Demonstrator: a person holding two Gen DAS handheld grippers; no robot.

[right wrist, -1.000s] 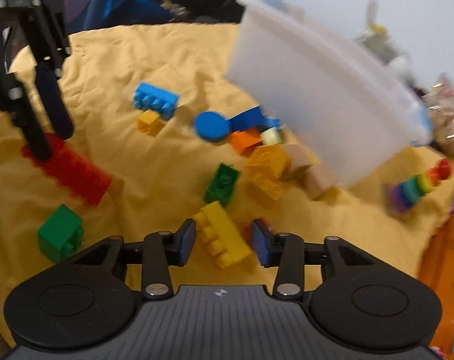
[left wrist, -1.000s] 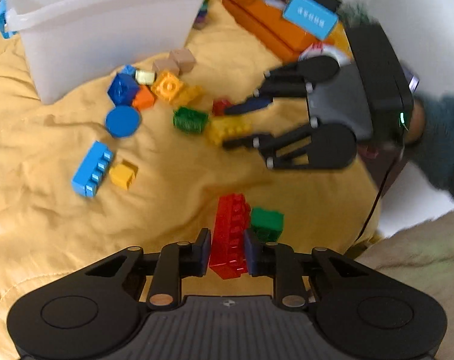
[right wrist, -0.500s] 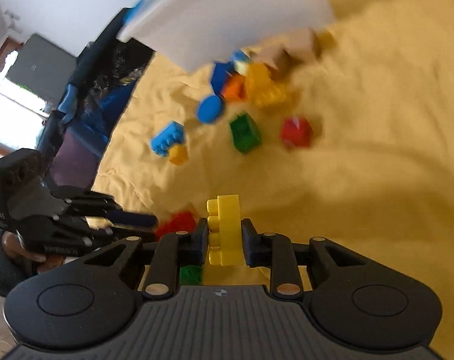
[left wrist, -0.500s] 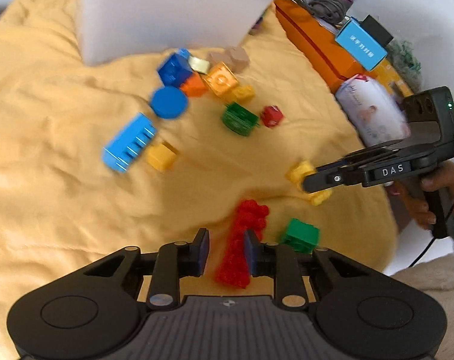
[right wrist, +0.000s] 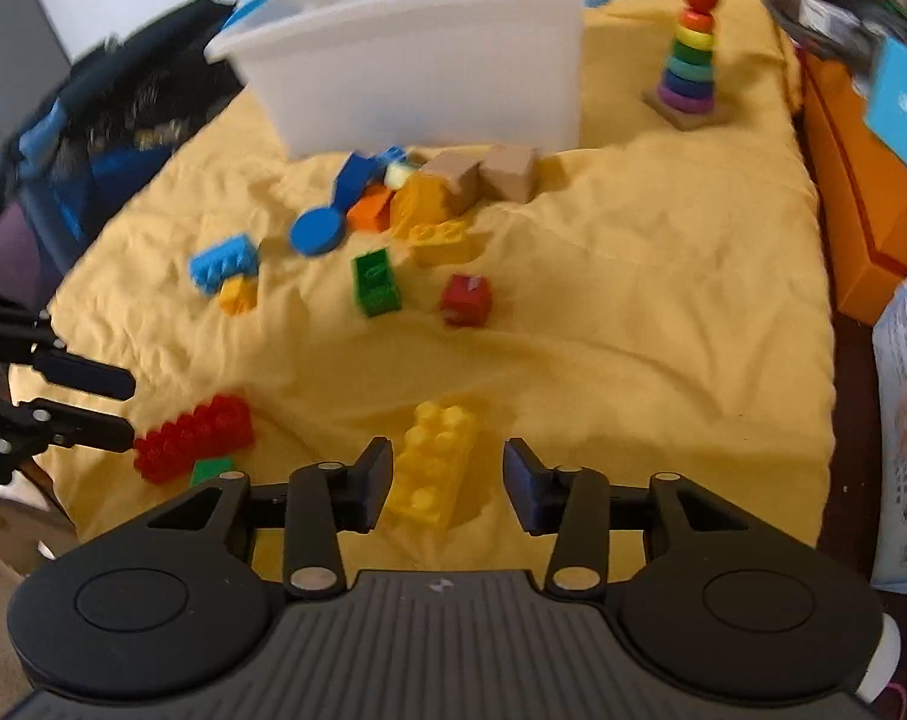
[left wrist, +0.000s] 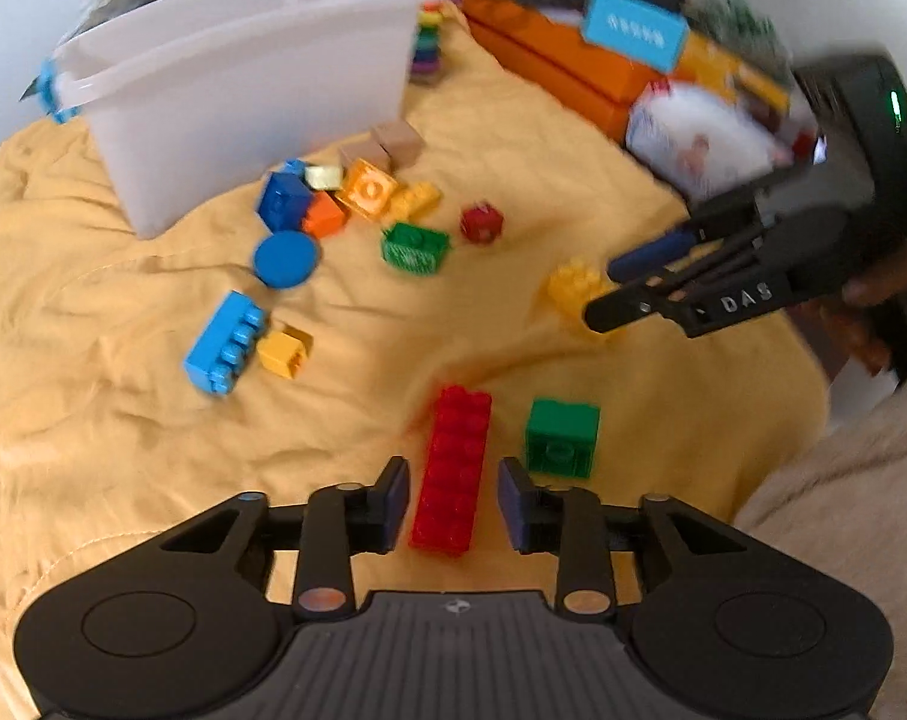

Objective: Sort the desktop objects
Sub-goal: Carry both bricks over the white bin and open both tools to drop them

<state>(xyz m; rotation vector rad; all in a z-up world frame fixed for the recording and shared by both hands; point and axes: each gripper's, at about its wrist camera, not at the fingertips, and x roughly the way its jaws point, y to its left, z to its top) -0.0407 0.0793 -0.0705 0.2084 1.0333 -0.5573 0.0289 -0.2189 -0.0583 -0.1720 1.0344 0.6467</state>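
- Two grippers hang over a yellow cloth (left wrist: 123,432) strewn with toy bricks, each pointing steeply down.
- Left gripper (left wrist: 452,498): its jaws are opening, pads clear of the long red brick (left wrist: 453,474) that lies flat on the cloth between them.
- A green brick (left wrist: 562,437) sits just beside the red one, at its 3 o'clock in the left wrist view.
- Right gripper (right wrist: 447,483): jaws likewise opening; the yellow brick (right wrist: 432,462) lies on the cloth between them, nearer the left pad; whether it touches that pad I cannot tell.
- At 12 o'clock from both grippers stands a white plastic bin (right wrist: 417,60), with a heap of bricks and wooden blocks (right wrist: 483,177) at its foot.
- A blue disc (left wrist: 287,259), a light-blue brick (left wrist: 225,342) and a small red cube (right wrist: 466,300) lie apart from the heap.
- A rainbow ring stacker (right wrist: 690,54) stands at 1 o'clock in the right wrist view, beside the bin.
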